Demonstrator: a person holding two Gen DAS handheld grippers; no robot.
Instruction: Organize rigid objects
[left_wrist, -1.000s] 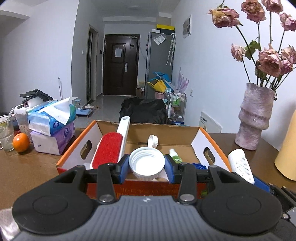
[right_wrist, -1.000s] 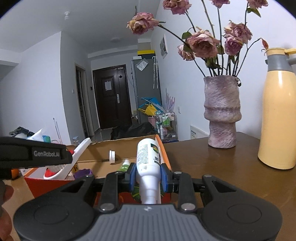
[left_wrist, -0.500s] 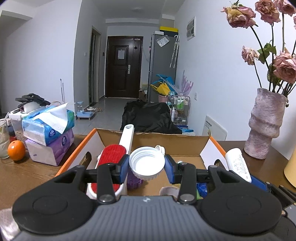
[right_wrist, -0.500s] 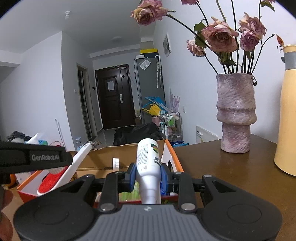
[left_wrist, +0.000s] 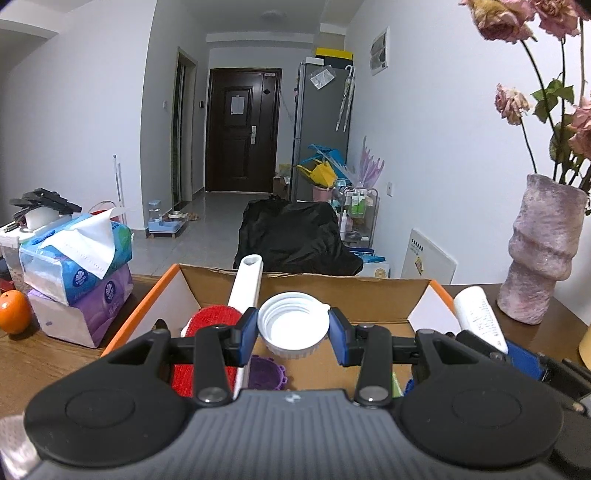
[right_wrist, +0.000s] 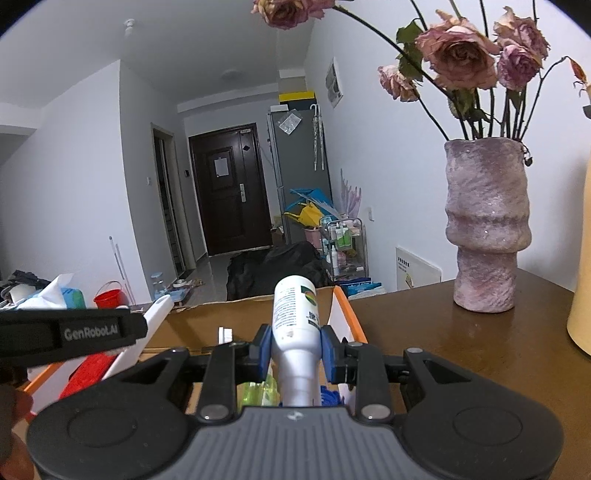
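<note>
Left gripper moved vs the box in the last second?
Yes. The left gripper, shut on the white cap, advanced over the box; the near wall has dropped from view.

Both my wrist views show cool, even indoor light from overhead, with a ceiling lamp (left_wrist: 271, 14) glowing softly above the corridor and the white walls going bluish-grey, while the dark door (left_wrist: 242, 129) at the far end stays legible. The fisheye bends the walls and door frames outward and leaves black corners, and my own gripper bodies fill the bottom of each picture as dark, matte masses with little sheen. Focus is crisp through the middle distance, with slight softness on the roses (right_wrist: 461, 62) near the edge and only faint shadows on the wooden table (right_wrist: 443, 332)
</note>
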